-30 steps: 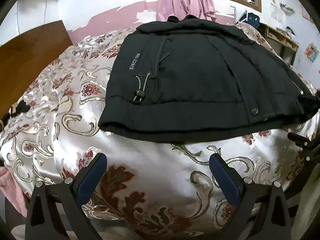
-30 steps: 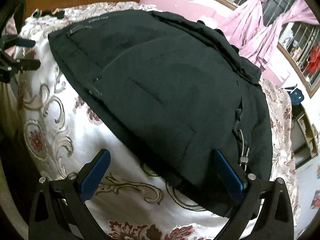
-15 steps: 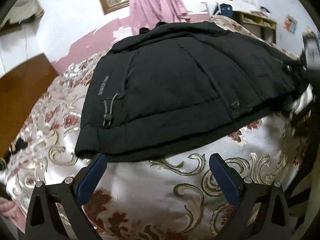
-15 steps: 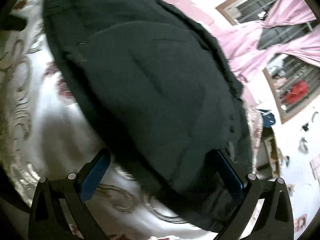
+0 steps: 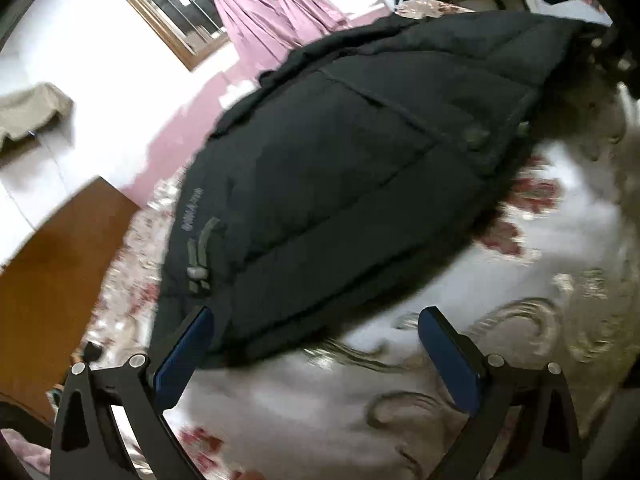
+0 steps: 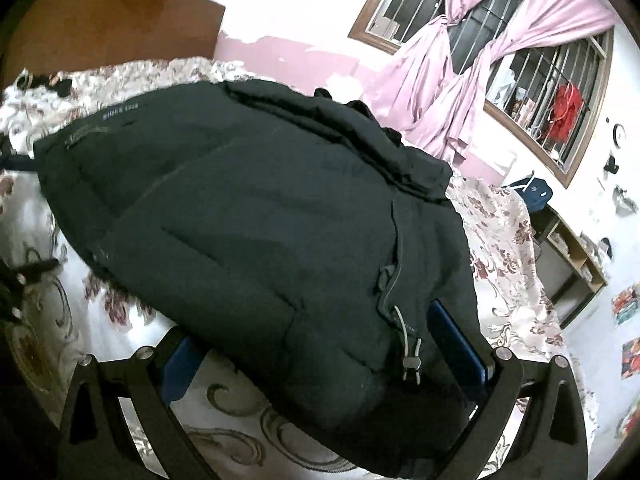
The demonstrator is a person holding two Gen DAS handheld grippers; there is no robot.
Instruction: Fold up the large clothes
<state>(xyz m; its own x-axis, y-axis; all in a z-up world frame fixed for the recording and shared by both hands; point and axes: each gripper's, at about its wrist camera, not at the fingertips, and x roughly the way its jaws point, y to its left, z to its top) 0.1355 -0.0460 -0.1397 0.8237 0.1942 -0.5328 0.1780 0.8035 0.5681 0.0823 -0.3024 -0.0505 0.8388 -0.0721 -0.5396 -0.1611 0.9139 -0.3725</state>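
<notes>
A large black padded jacket (image 5: 360, 168) lies folded on a bed with a white, gold and red floral cover (image 5: 500, 320). My left gripper (image 5: 316, 356) is open at the jacket's near hem; its left finger touches the hem corner by a grey drawcord toggle (image 5: 198, 272). In the right wrist view the same jacket (image 6: 248, 232) fills the middle, and my right gripper (image 6: 316, 364) stands open with the hem corner and a cord toggle (image 6: 412, 356) lying between its blue pads.
A brown wooden headboard (image 6: 112, 24) stands at the bed's head. Pink curtains (image 6: 480, 52) hang over a barred window on the far wall. A low wooden shelf (image 6: 572, 256) stands beside the bed. Small dark items (image 6: 52, 84) lie near the headboard.
Both grippers have moved in toward the jacket's near hem. The left view has tilted and swung to the hem's left corner. The right gripper now has the right hem corner between its fingers.
</notes>
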